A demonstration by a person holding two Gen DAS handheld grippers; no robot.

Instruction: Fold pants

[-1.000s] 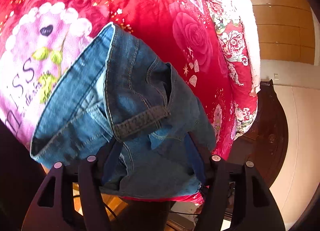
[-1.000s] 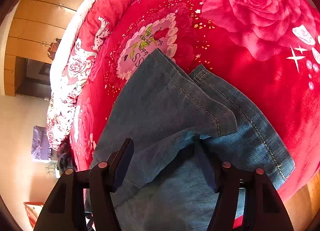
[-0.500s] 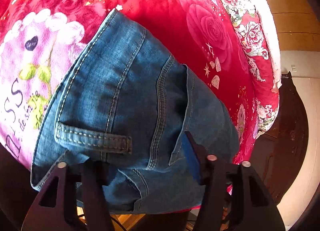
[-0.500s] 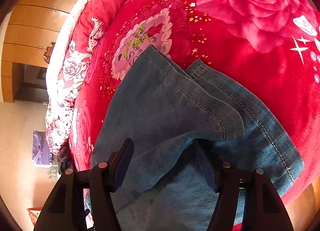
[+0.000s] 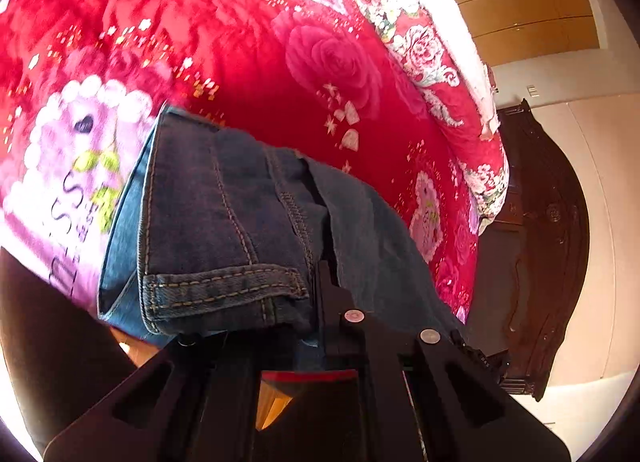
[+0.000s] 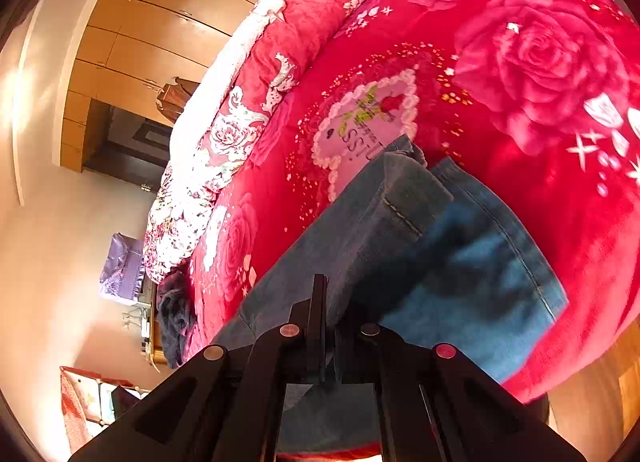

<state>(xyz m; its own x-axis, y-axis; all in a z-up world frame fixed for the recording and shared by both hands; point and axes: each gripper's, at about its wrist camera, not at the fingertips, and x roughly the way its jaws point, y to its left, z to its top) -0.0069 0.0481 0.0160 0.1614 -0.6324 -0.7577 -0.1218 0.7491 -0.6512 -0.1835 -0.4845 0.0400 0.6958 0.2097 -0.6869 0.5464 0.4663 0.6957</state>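
Note:
Blue denim pants (image 5: 240, 222) lie on a red rose-patterned blanket (image 5: 248, 46) at the bed's near edge. In the left wrist view my left gripper (image 5: 296, 302) is shut on the waistband end, near a belt loop (image 5: 224, 290); its left finger is hidden under the denim. In the right wrist view my right gripper (image 6: 332, 318) is shut on a raised fold of the pants (image 6: 400, 222), with the leg hem (image 6: 500, 278) spread flat to its right.
A floral quilt (image 6: 240, 118) is bunched along the far side of the bed. A dark wooden footboard (image 5: 540, 246) stands at the right of the left view. Wooden wardrobe doors (image 6: 132, 42) line the wall. Wood floor (image 6: 600, 394) shows below the bed edge.
Both grippers have closed from wide open onto the denim. The left has bunched the waistband; the right has lifted a fold, and both views have pulled back from the bed.

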